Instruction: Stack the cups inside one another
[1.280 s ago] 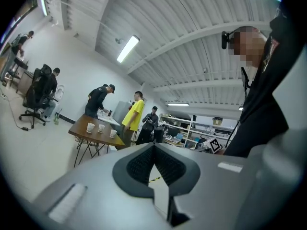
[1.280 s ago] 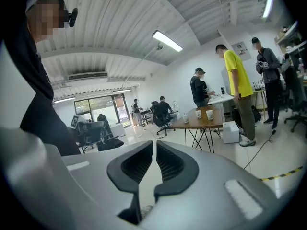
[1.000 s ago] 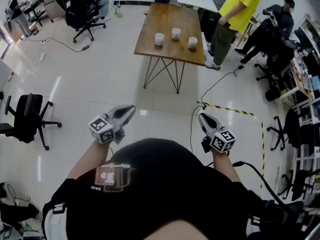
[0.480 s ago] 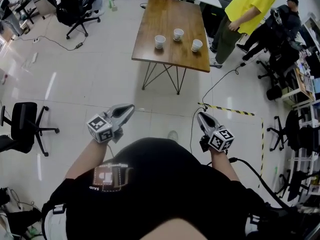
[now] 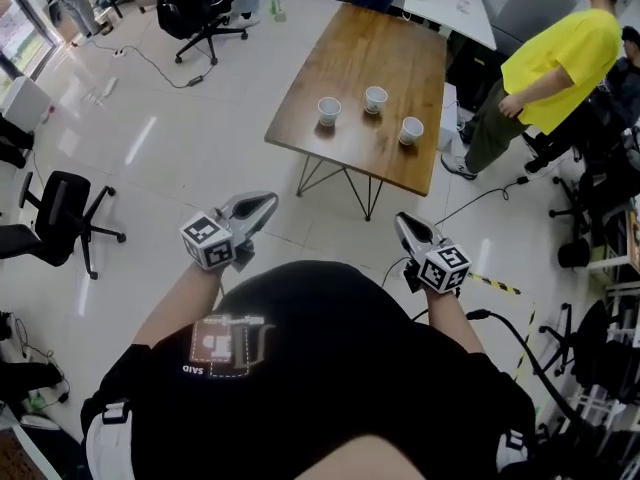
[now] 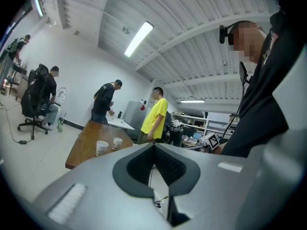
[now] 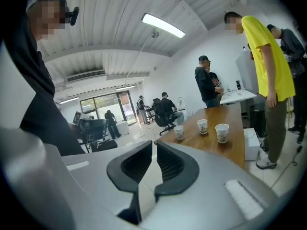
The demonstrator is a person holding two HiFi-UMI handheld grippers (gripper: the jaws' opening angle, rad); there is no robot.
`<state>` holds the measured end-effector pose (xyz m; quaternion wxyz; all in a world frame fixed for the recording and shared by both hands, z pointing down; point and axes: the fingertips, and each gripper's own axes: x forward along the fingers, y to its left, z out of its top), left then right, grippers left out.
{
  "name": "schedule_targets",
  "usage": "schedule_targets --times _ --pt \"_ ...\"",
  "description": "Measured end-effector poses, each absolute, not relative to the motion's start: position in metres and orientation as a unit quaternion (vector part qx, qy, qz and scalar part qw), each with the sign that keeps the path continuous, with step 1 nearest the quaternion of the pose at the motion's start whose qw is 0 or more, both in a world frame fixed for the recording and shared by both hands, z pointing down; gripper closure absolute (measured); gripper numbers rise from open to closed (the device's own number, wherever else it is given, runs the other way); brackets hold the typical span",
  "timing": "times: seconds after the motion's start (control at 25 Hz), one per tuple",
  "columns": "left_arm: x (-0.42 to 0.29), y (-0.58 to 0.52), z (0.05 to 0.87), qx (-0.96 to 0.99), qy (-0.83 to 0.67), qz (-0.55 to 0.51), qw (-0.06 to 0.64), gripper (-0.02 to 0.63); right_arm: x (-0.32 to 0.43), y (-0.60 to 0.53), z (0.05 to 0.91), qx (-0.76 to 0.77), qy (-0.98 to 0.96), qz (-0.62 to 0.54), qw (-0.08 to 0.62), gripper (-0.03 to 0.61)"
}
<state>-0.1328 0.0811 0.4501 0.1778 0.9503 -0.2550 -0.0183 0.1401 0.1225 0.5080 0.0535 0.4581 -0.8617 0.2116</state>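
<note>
Three white paper cups stand apart on a brown wooden table (image 5: 340,143): a left cup (image 5: 329,111), a middle cup (image 5: 375,99) and a right cup (image 5: 411,130). Both grippers are held in front of my body, well short of the table. My left gripper (image 5: 268,202) is shut and empty; in its own view (image 6: 154,145) two cups (image 6: 101,147) show far off. My right gripper (image 5: 402,220) has a narrow gap between its jaws and holds nothing; its view (image 7: 154,143) shows all three cups (image 7: 202,126) ahead on the table (image 7: 230,145).
A person in a yellow shirt (image 5: 560,63) stands at the table's far right side. Office chairs (image 5: 65,213) stand at the left and back (image 5: 205,3). A cable (image 5: 480,193) and yellow-black floor tape (image 5: 495,285) lie on the floor right of the table.
I have walked toward the table, which now looks larger and nearer. Both grippers travelled with me and their jaws have not changed.
</note>
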Motion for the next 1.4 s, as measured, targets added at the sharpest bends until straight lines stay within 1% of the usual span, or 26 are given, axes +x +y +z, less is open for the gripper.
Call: schedule_targets --times 0.16,0.32,0.56,0.88,1.04,1.16,1.28,1.4 --pt "-0.108 0.057 0.449 0.951 -0.252 -0.009 0.179 0.606 0.15 0.083 0.51 0.444 -0.869 0.212 0.051 0.534" --pt "-0.102 0.021 0.457 0.952 -0.246 -0.008 0.184 0.606 0.147 0.051 0.518 0.438 -0.871 0.218 0.054 0.529" --pt "-0.096 -0.062 0.464 0.962 -0.195 -0.016 0.189 0.606 0.151 -0.017 0.518 0.479 -0.847 0.222 0.062 0.514" --pt "-0.096 -0.168 0.477 0.975 -0.112 0.007 0.19 0.606 0.148 -0.093 0.515 0.545 -0.804 0.229 0.071 0.483" --pt "-0.09 -0.195 0.485 0.973 -0.113 0.008 0.202 0.606 0.148 -0.116 0.52 0.537 -0.808 0.226 0.088 0.463" --pt "-0.076 -0.203 0.489 0.971 -0.13 0.007 0.201 0.606 0.165 -0.132 0.527 0.519 -0.819 0.219 0.109 0.453" --pt "-0.06 -0.213 0.49 0.965 -0.165 0.014 0.202 0.606 0.184 -0.154 0.535 0.494 -0.834 0.207 0.132 0.442" --pt "-0.053 -0.211 0.492 0.953 -0.209 0.006 0.218 0.606 0.192 -0.174 0.541 0.454 -0.856 0.182 0.168 0.437"
